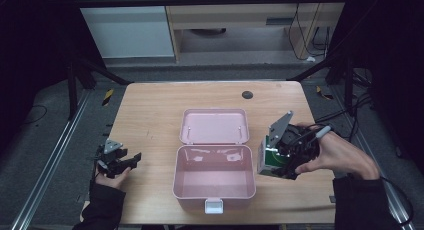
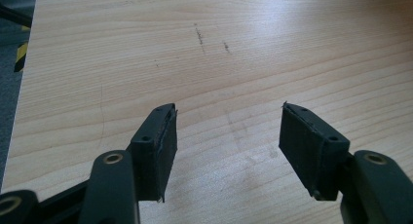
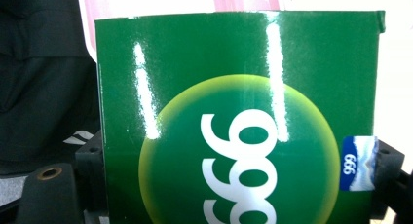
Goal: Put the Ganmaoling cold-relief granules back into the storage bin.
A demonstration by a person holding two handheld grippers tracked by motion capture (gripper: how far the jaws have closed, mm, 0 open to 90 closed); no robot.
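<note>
A pink box (image 1: 214, 177) sits open and empty near the table's (image 1: 150, 105) front edge. The right gripper (image 1: 278, 162) clenches a green carton (image 1: 267, 160) just beside the box's right side, not yet inside. The left gripper (image 1: 131, 160) rests released near the left edge.
</note>
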